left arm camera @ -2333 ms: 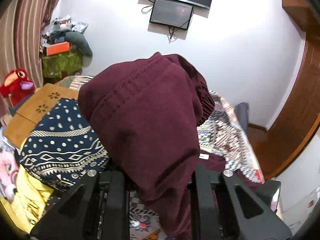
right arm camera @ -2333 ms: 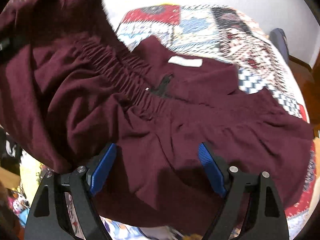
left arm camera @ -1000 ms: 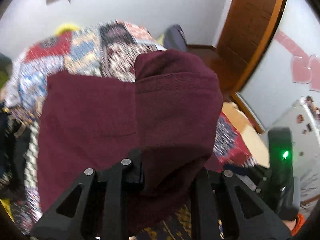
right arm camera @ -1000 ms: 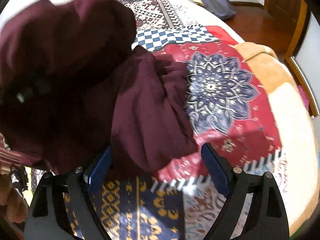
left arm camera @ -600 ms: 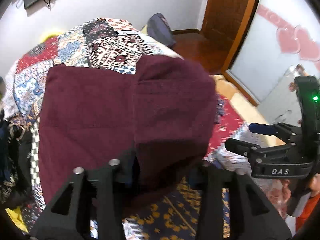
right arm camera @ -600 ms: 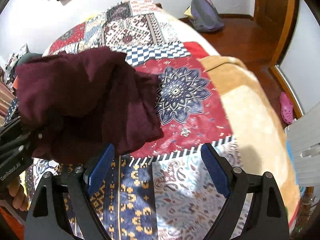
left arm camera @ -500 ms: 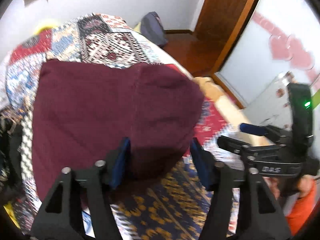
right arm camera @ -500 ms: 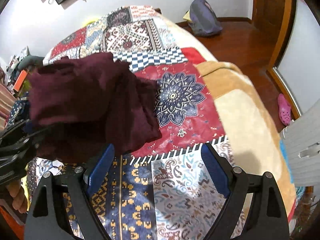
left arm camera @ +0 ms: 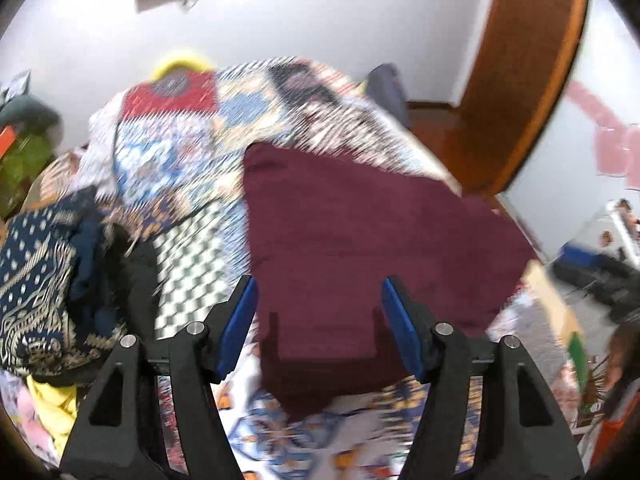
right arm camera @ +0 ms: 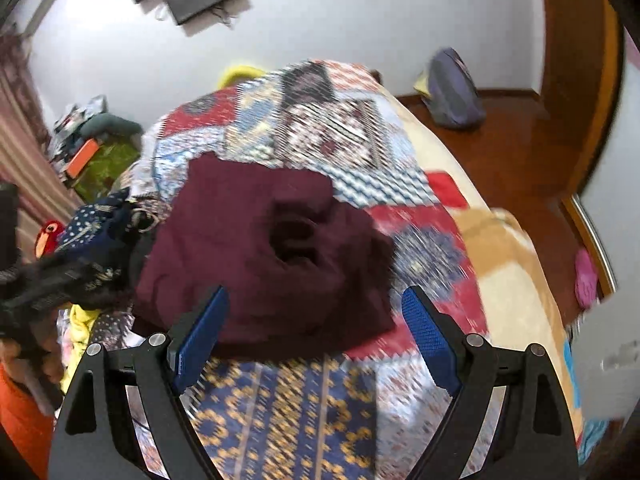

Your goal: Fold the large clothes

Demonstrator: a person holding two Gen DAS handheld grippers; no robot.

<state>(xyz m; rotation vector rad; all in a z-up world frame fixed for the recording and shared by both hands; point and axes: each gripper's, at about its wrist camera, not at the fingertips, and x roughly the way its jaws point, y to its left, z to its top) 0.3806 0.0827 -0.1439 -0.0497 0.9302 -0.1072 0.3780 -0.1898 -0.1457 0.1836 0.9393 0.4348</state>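
While unheld, maroon garment (left arm camera: 360, 248) beyond left tool (left arm camera: 318, 322).

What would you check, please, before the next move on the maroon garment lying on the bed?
1. Left gripper released: ok, jaws wide apart with nothing between the pads.
2. Right gripper released: ok, open and empty.
3. Maroon garment resting on the patchwork quilt: ok, neither gripper lifts it.
4. Fold lying flat: not ok, the right wrist view shows a bunched hollow in the top layer.
5. Edges aligned: cannot tell, both views are motion-blurred.
6. Clear of the navy patterned cloth: cannot tell in the right wrist view, where the two look close; apart in the left one.
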